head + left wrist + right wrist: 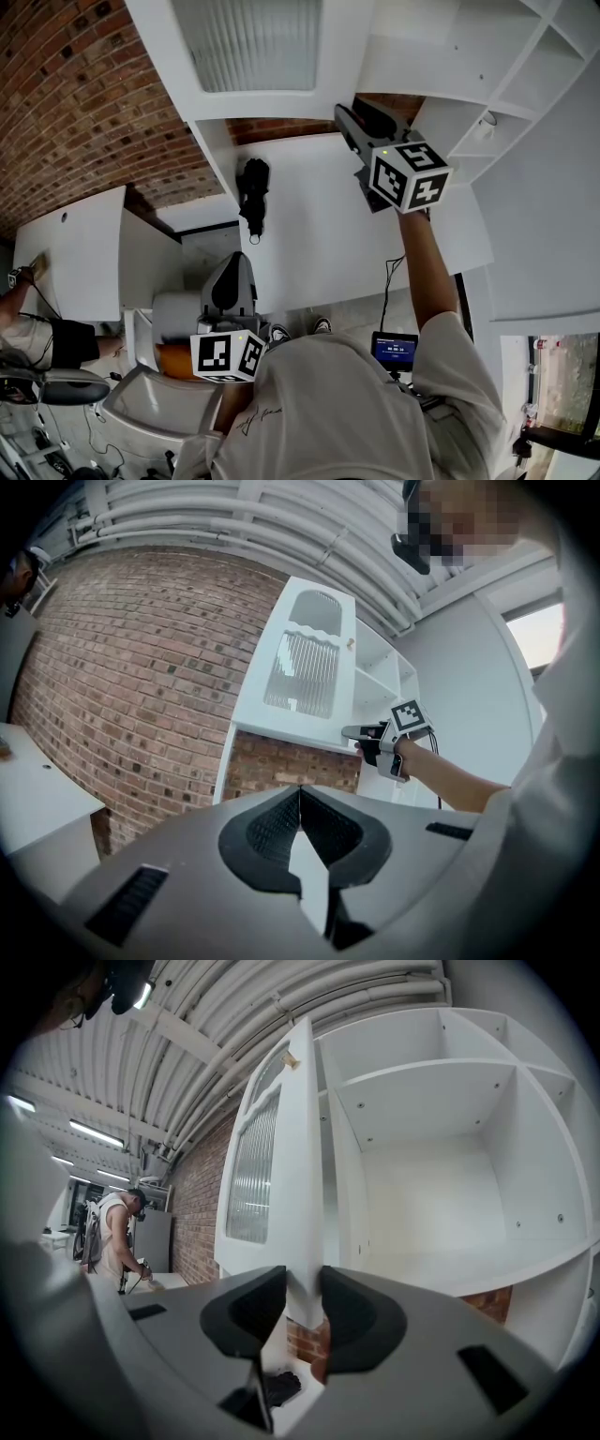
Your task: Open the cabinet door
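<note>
The white cabinet door (342, 56) with a ribbed glass panel (253, 42) stands swung out from the open shelf unit (431, 1176). My right gripper (340, 112) is raised to the door's lower corner. In the right gripper view the door's edge (292, 1166) runs between the jaws, and both pads (342, 1302) lie against it, so the right gripper (302, 1283) is shut on the door. From the left gripper view the door (305, 672) and the right gripper (361, 733) show at arm's length. My left gripper (239, 261) hangs low by my chest; its jaws (300, 794) are shut and hold nothing.
A black device (253, 192) lies on the white counter (319, 234) below the cabinet. A brick wall (75, 94) runs behind and to the left. Open white compartments (525, 66) are at the right. Another person (117, 1237) works at a table farther left.
</note>
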A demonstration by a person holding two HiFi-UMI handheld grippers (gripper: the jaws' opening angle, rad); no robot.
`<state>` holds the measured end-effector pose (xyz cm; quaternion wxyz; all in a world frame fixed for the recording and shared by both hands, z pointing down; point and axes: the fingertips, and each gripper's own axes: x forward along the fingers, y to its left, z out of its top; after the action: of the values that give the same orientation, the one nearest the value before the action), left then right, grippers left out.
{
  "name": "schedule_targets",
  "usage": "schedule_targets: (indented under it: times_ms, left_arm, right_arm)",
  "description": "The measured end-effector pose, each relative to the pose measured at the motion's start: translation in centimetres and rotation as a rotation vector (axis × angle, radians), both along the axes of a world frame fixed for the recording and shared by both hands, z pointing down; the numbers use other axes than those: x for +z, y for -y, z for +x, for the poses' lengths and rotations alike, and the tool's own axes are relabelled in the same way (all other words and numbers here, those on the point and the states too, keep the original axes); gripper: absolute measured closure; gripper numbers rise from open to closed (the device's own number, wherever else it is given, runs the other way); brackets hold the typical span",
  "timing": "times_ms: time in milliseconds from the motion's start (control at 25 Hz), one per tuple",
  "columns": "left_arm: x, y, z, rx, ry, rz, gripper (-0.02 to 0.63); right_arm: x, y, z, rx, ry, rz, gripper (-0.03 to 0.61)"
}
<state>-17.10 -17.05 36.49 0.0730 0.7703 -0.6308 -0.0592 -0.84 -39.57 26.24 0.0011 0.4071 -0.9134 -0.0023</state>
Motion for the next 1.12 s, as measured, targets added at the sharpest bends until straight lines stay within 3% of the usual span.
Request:
schedule_targets:
  times_ms: [680, 880, 1120]
  left_arm:
    - [-0.1, -0.1, 1.0, 0.037, -0.002, 0.004, 0.600]
    - [-0.1, -0.6, 1.4, 0.026, 0.049, 0.017, 0.600]
    - [-0.1, -0.7, 1.4, 0.043, 0.041, 0.006, 0.600]
  right_arm:
    - [0.1, -3.0, 0.1, -0.009, -0.025, 0.000, 0.474]
    - [0.1, -3.7, 0.3, 0.000, -0.028, 0.002, 0.477]
    - [0.1, -4.7, 0.2, 0.001, -0.028, -0.008, 0.482]
